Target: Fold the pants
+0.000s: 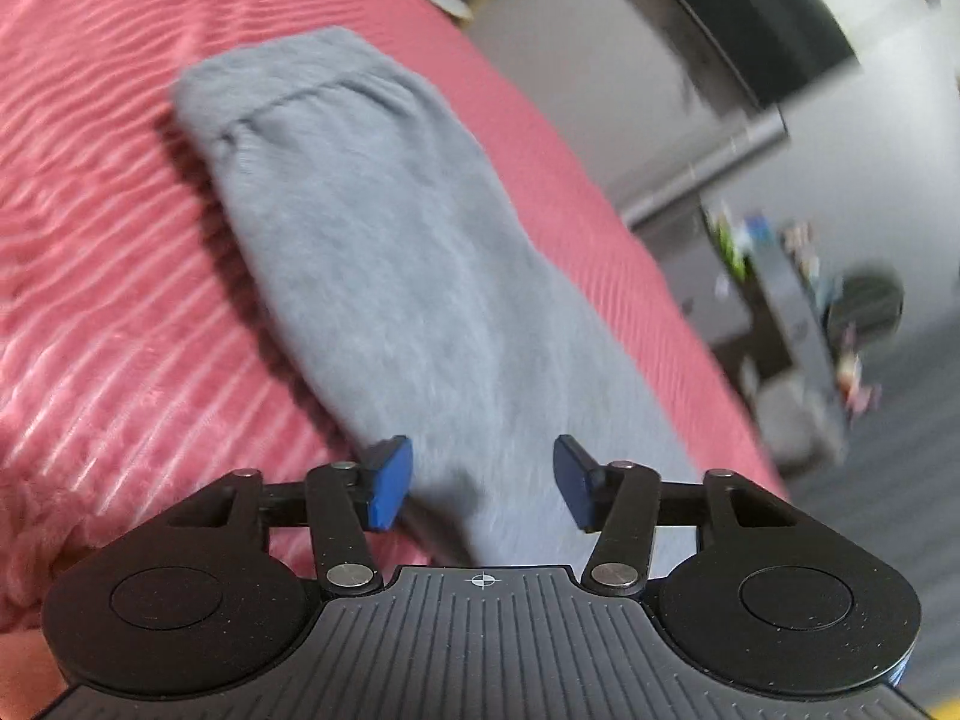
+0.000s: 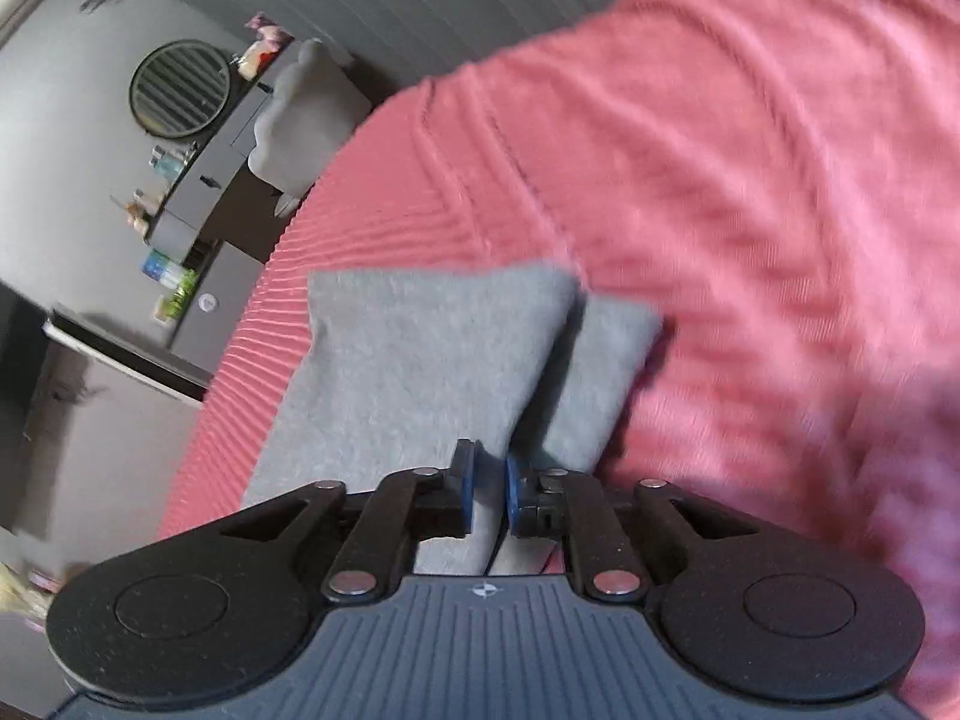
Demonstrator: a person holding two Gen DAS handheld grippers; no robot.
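Note:
Grey pants point(image 1: 384, 252) lie folded lengthwise on a pink ribbed blanket point(image 1: 90, 180), with the waistband end at the far left. My left gripper point(image 1: 483, 480) hovers over the near end of the pants. It is open, its blue pads wide apart with nothing pinched. In the right wrist view the pants point(image 2: 420, 348) show as two stacked grey layers, the upper one shifted left. My right gripper point(image 2: 487, 480) sits over their near edge. Its pads are a narrow gap apart, and grey cloth shows behind the gap.
The pink blanket point(image 2: 750, 180) covers a bed and bunches up at the right. Beyond the bed edge are a dark screen point(image 1: 750, 18), a cluttered dresser point(image 2: 198, 192), a round mirror point(image 2: 180, 89), a grey chair point(image 2: 300, 114) and striped grey floor point(image 1: 888, 480).

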